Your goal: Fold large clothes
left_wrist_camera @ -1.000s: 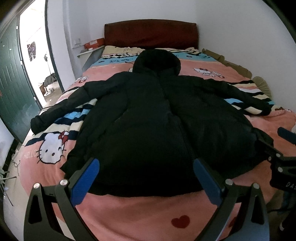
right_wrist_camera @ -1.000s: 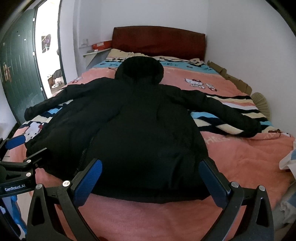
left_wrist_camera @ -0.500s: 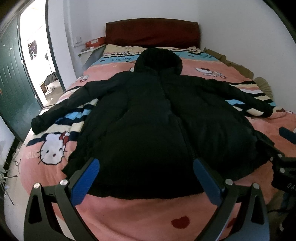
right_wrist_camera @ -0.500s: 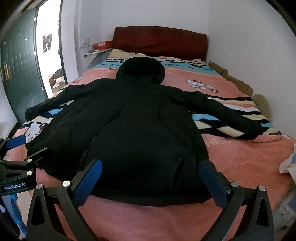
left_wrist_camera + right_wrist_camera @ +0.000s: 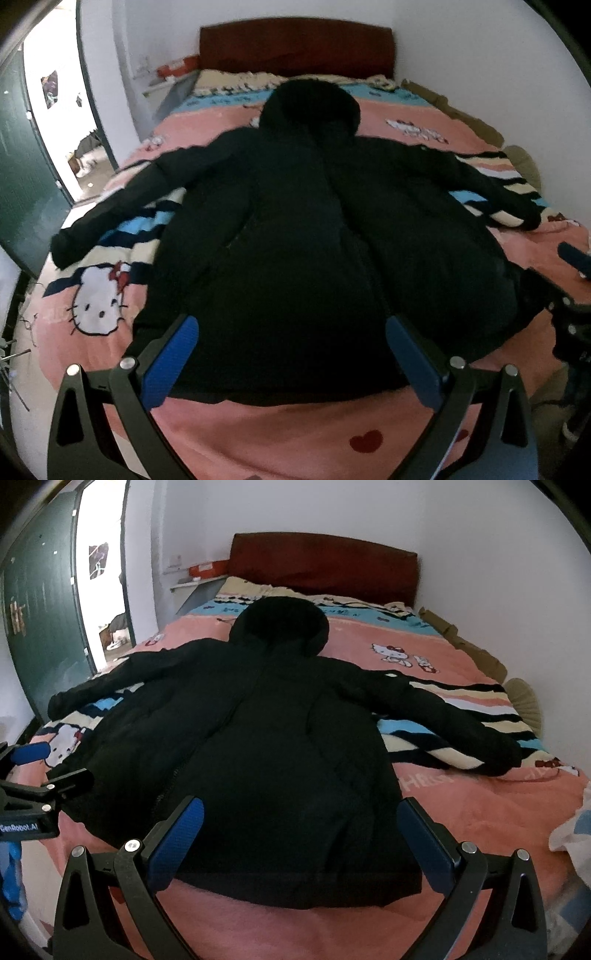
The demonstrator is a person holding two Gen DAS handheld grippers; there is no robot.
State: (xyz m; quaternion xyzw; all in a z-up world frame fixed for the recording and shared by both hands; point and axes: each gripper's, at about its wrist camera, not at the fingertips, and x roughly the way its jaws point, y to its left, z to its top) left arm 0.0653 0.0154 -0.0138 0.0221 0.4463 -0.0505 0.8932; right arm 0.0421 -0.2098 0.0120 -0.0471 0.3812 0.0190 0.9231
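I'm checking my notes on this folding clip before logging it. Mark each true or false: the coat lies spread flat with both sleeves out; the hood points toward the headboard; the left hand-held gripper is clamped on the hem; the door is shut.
1. Black coat spread flat, both sleeves out: true.
2. Hood toward the headboard: true.
3. Left hand-held gripper clamped on the hem: false; its jaws are wide open, holding nothing.
4. Door shut: false; it stands open.

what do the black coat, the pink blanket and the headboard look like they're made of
Black coat: probably padded synthetic shell, matte; puffy with faint quilt seams.
Pink blanket: likely plush fleece; fuzzy surface with a printed cartoon pattern.
Headboard: dark red-brown, smooth; wood or upholstery, too blurred to tell.
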